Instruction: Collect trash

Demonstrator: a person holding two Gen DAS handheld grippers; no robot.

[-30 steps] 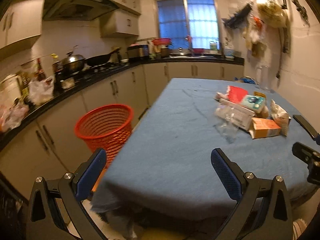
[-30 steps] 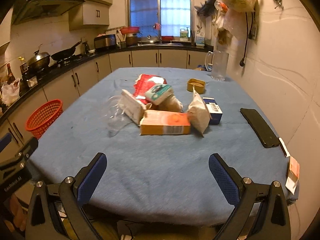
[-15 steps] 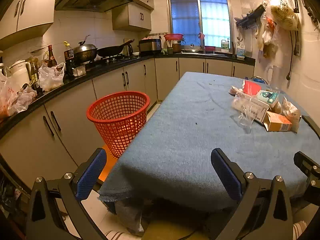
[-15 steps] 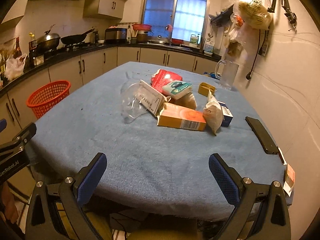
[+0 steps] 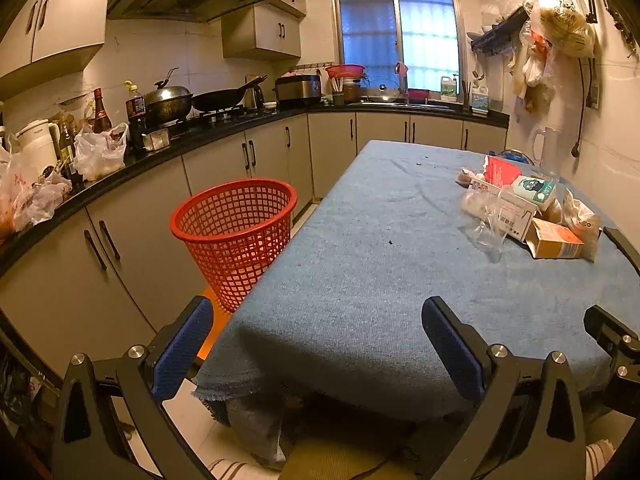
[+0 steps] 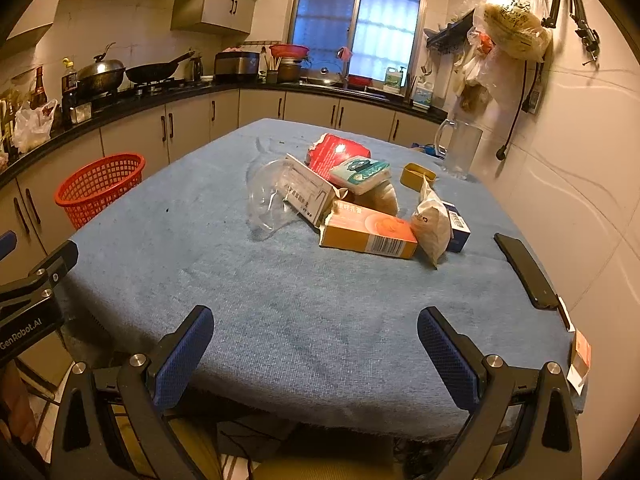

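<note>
A heap of trash lies on the blue-clothed table point(image 6: 320, 320): an orange carton point(image 6: 368, 234) point(image 5: 556, 240), a white box point(image 6: 308, 190), a clear plastic cup point(image 6: 266, 196) on its side, a red packet point(image 6: 332, 152), a tissue pack point(image 6: 360, 172) and a crumpled paper bag point(image 6: 430, 226). A red mesh basket point(image 5: 236, 224) point(image 6: 100, 188) stands on the floor left of the table. My left gripper point(image 5: 316, 344) is open at the table's near-left corner. My right gripper point(image 6: 314, 348) is open at the near edge, well short of the heap.
A black phone point(image 6: 524, 270) lies near the table's right edge, a glass jug point(image 6: 460, 148) and a small yellow dish point(image 6: 418, 174) stand beyond the heap. A kitchen counter point(image 5: 120, 168) with pots and bags runs along the left. Bags hang on the right wall.
Both views have pulled back and tilted up slightly; the basket now sits more central in the left wrist view. Both grippers stay open and nothing on the table has moved.
</note>
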